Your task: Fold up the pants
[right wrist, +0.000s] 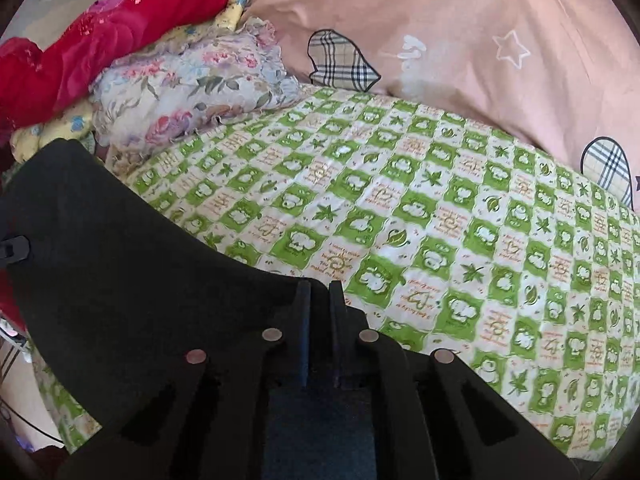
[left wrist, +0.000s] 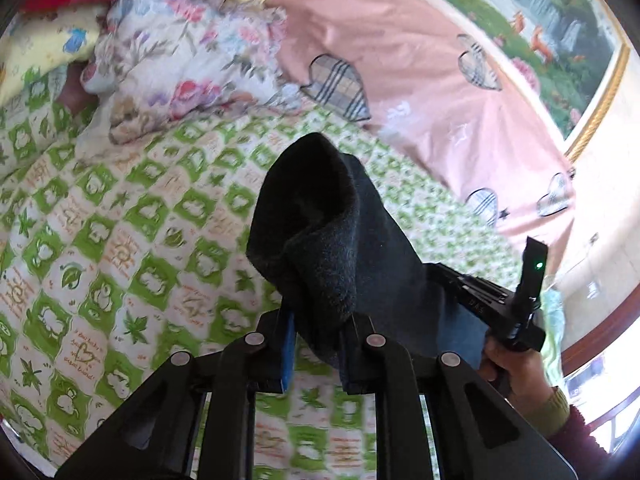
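1. My left gripper [left wrist: 316, 344] is clamped on the dark, fleecy pants [left wrist: 320, 232], which bunch up just beyond its jaws.
2. My right gripper [right wrist: 320, 300] has its jaws pinched together on the same black cloth, which stretches away to their left.
3. Beyond both lies the green-and-white checked bedsheet [right wrist: 440, 240], then a pink quilt with plaid hearts [right wrist: 440, 40].

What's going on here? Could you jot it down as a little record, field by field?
Place: bed with green checked sheet
Garment: dark pants, lifted off the sheet
Left gripper: shut on the pants
Right gripper: shut on the pants' edge
Hand: holds the right gripper's handle
Behind: pink quilt, floral pillow, red blanket
Wall: framed picture
Fold: not yet made
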`<state>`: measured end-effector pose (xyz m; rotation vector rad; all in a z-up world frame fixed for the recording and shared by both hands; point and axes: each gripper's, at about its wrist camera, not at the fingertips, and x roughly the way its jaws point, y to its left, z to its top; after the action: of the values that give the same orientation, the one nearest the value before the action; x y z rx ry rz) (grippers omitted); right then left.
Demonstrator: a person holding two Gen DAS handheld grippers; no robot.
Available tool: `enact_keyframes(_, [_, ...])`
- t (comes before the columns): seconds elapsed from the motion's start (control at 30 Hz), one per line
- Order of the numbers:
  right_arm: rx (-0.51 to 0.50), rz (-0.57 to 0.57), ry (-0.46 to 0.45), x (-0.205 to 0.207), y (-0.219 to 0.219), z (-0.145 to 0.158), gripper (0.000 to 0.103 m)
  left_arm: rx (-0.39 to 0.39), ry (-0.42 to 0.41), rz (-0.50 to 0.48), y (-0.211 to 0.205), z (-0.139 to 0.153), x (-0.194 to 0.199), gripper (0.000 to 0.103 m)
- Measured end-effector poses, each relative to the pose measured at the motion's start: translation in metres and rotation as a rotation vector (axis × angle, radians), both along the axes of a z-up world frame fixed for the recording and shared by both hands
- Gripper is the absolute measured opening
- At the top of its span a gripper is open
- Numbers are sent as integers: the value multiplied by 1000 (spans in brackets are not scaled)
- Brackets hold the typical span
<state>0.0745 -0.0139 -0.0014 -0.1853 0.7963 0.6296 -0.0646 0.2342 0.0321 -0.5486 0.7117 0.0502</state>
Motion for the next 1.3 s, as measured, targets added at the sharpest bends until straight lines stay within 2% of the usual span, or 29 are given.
enact_keyframes(0.3, [-47, -25, 37, 13, 16, -33, 9, 201, 127, 21, 4, -51, 26, 16])
enact_keyframes(0.37, [-40, -39, 60, 15, 16, -36, 12, 237, 162, 24, 2, -60, 32, 20])
enact_keyframes(0.43, [-23, -64, 56, 13, 10, -31, 20, 248, 183, 29, 4, -64, 34, 25])
enact_keyframes(0.47, [-20, -76, 57, 11, 7, -28, 24, 248, 188, 34, 6, -64, 32, 31])
enact_keyframes(0.5, [-16, -96, 54, 8, 2, -23, 32, 251, 192, 45, 8, -62, 29, 38])
enact_keyframes(0.53, [-5, -103, 49, 5, -4, -18, 36, 258, 191, 61, 10, -59, 26, 41])
enact_keyframes(0.6, [32, -127, 38, -5, -19, -7, 38, 276, 177, 104, 15, -50, 17, 51])
enact_keyframes(0.7, [89, -183, 36, -23, -47, 8, 39, 269, 144, 142, 22, -33, 6, 51])
enact_keyframes(0.8, [143, -252, 39, -45, -80, 16, 40, 277, 115, 137, 17, -16, 2, 52])
enact_keyframes(0.97, [210, -397, 65, -83, -142, 13, 42, 286, 75, 26, -20, 1, 12, 54])
enact_keyframes(1.13, [242, -525, 60, -111, -191, 9, 42, 328, 53, -149, -85, 7, 28, 58])
enact_keyframes(1.17, [249, -550, 54, -117, -201, 9, 42, 331, 48, -190, -98, 7, 30, 62])
enact_keyframes(1.3, [258, -636, 31, -136, -234, 11, 42, 359, 48, -331, -154, 6, 44, 62])
